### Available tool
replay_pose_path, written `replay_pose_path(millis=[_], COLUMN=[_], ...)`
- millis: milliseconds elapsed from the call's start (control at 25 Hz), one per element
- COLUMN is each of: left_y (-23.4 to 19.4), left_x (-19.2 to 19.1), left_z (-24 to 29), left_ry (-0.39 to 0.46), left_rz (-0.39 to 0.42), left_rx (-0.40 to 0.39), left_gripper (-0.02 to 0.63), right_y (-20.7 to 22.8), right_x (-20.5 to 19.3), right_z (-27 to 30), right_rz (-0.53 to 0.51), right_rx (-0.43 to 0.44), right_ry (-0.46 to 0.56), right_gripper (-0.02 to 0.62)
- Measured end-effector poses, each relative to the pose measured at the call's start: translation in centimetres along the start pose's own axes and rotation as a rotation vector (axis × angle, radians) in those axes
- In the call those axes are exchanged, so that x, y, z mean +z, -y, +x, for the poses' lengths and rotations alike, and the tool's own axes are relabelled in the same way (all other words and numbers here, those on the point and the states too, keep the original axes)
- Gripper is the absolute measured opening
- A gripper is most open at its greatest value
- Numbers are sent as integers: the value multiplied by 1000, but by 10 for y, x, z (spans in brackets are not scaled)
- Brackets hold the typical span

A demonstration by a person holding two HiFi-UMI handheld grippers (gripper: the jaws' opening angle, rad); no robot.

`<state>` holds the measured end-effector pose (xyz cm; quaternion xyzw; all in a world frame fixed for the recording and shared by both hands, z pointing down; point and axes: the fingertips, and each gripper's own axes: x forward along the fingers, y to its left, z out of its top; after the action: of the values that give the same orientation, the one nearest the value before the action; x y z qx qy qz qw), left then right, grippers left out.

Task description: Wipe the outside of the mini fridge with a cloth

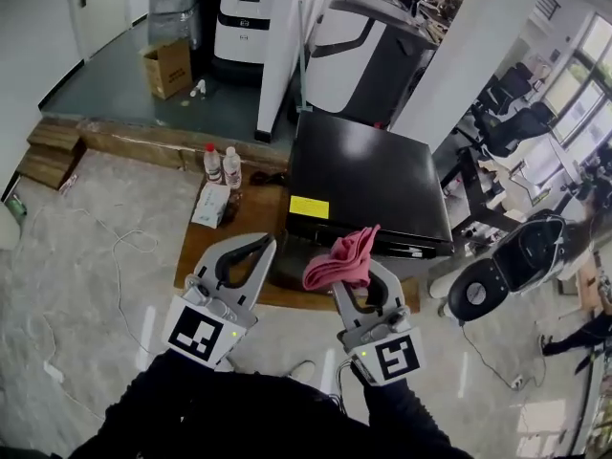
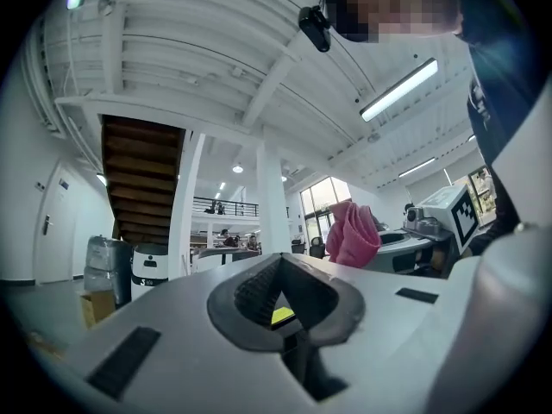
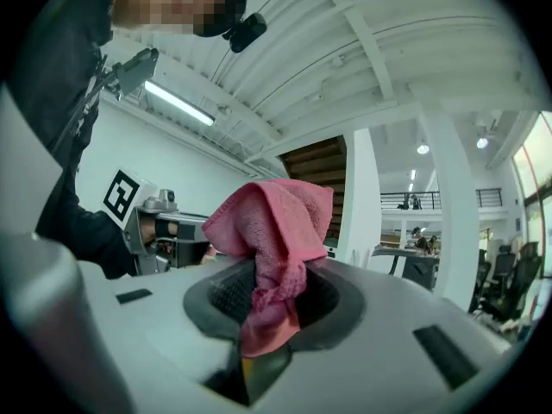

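Note:
The black mini fridge stands on a low wooden board, with a yellow label on its near face. My right gripper hovers just in front of the fridge and is shut on a bunched pink cloth. In the right gripper view the cloth sticks up out of the shut jaws of that gripper. My left gripper is held level beside it to the left, shut with nothing in it. The cloth also shows in the left gripper view.
Two small bottles and a white packet sit on the board left of the fridge. A cardboard box and white machines stand behind a wooden step. A white scooter-like object is at the right. Cables trail across the floor.

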<state>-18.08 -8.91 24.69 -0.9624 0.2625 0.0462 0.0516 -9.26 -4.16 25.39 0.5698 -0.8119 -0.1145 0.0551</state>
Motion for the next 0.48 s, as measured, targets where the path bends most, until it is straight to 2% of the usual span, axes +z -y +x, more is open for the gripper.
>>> replay_pose_path(millis=[200, 480], left_y=[-59, -124], left_x=[-16, -41], left_z=[-59, -89], left_ry=[-15, -21], left_rz=[-48, -103], left_rx=[-13, -24], left_gripper=[6, 6], right_y=[-77, -127], right_x=[-21, -43], right_z=[54, 120], right_rz=[216, 339], right_rx=[-14, -49], right_ry=[20, 13], right_gripper=[101, 101])
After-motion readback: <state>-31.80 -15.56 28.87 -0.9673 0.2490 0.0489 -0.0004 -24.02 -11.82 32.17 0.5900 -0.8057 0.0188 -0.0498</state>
